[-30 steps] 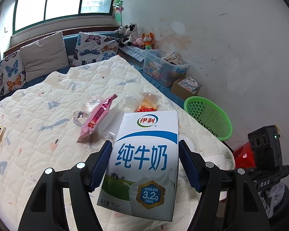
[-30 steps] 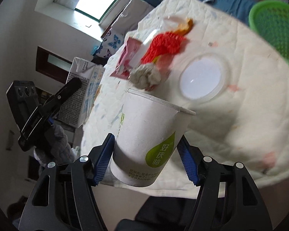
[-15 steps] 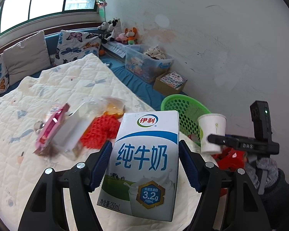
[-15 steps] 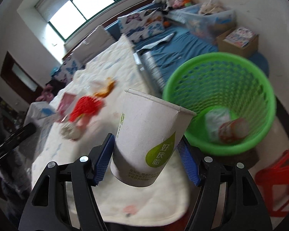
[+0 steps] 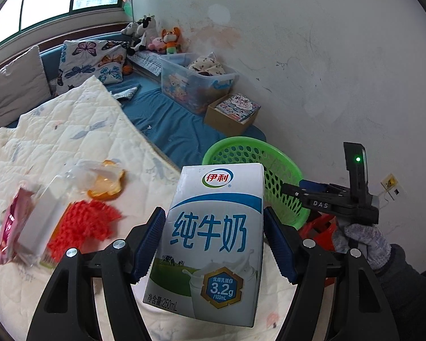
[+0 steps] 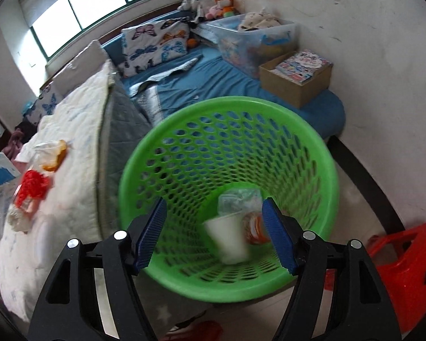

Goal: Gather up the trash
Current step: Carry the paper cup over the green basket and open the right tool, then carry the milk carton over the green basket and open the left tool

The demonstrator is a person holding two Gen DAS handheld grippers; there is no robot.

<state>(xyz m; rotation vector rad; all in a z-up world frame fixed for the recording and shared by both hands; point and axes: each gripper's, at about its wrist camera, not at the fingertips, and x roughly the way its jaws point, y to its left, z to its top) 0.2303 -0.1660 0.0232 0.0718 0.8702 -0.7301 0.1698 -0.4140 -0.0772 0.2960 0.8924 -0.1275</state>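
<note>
Bedside green basket (image 6: 323,153), fallen paper cup (image 6: 228,238) inside

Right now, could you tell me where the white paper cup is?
In the right wrist view, the white paper cup is inside the green basket, low down beside other trash, below the right gripper with its opening jaws.
</note>
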